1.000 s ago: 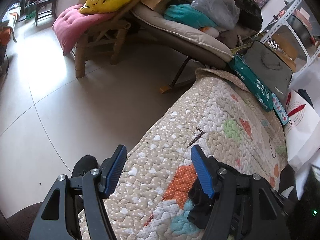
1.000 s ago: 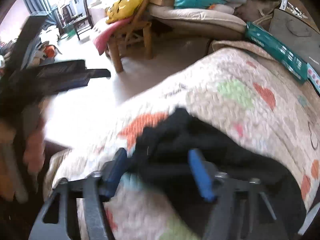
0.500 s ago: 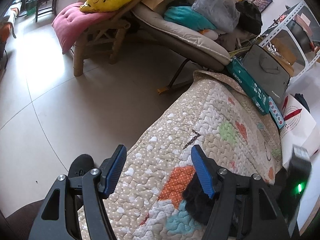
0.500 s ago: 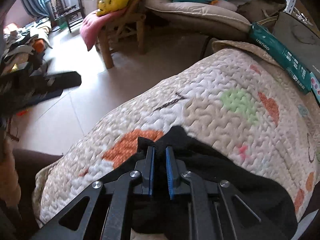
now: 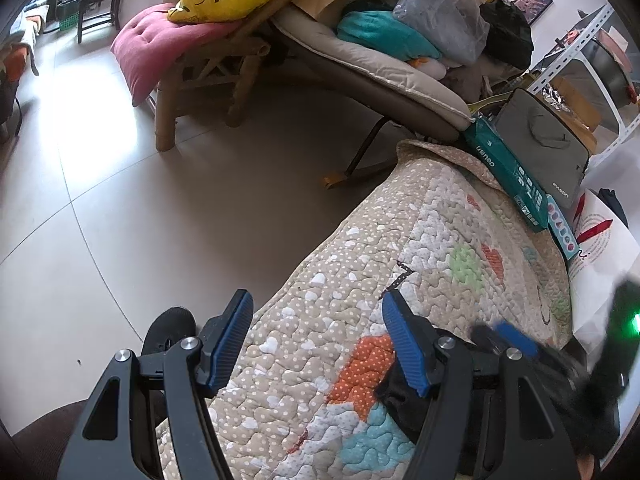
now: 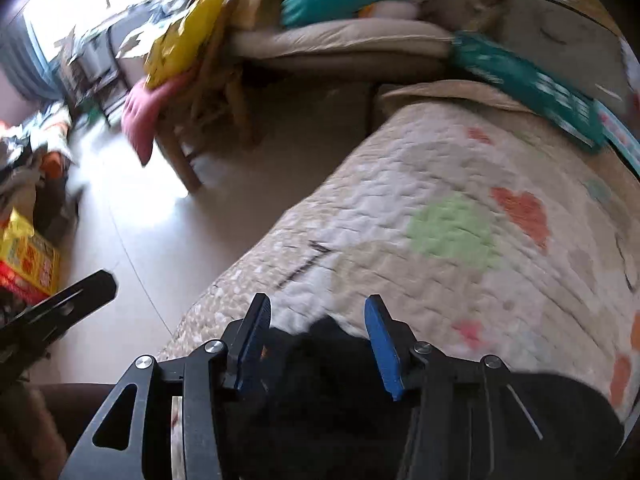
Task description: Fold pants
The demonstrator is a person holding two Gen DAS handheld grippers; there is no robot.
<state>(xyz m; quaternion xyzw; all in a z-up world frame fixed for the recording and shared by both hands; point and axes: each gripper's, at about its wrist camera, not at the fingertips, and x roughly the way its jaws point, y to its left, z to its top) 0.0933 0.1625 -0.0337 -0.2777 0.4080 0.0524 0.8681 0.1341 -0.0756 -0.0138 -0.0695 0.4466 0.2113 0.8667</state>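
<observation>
The black pants (image 6: 320, 392) lie bunched on the patterned quilt (image 6: 452, 232) at its near end. My right gripper (image 6: 316, 340) is open, its blue pads on either side of the fabric's top edge, holding nothing. In the left wrist view the pants (image 5: 400, 400) show as a dark lump just behind the right finger. My left gripper (image 5: 318, 342) is open and empty above the quilt's (image 5: 360, 280) left edge. The right gripper shows blurred at the far right (image 5: 516, 336).
A recliner (image 5: 372, 76) piled with clothes and bags stands beyond the quilt. A wooden chair with a pink cushion (image 5: 160, 52) stands on the tiled floor at left. A green box (image 5: 508, 168) and a dark case (image 5: 548, 144) lie at the quilt's far edge.
My right gripper was shut on the pants half a second ago and has now opened and let go, pulling back. The left gripper has stayed open and nearly still.
</observation>
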